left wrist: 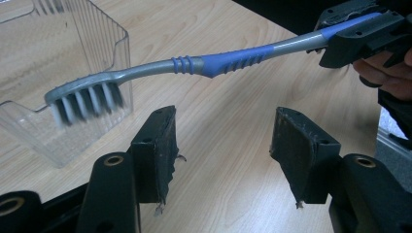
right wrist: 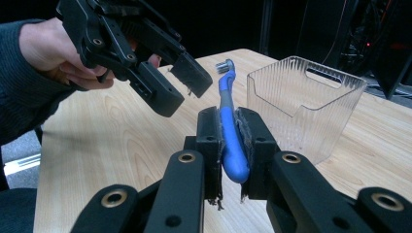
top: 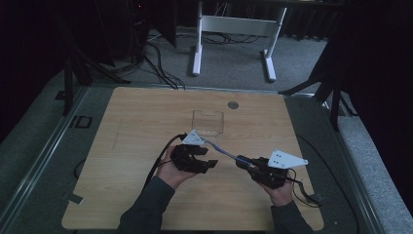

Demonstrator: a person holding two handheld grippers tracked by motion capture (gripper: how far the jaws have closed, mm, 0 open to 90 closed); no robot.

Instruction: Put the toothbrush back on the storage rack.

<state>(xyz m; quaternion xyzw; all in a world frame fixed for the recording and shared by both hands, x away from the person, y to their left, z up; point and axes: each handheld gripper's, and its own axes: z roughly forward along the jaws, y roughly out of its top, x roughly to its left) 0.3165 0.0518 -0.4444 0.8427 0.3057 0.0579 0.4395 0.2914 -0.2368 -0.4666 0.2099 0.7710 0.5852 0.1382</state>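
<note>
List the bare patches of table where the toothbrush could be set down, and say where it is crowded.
Free: the wide left strip of the table, and the far right corner beyond the clear bin. Crowded: the middle, where both grippers hover near the toothbrush.

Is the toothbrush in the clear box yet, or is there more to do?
Not yet. Done: the toothbrush is off the table, and the left gripper is open, clear of it. In hand: the right gripper clamps its blue handle, bristles beside the box. Left, probably: dropping it in.
</note>
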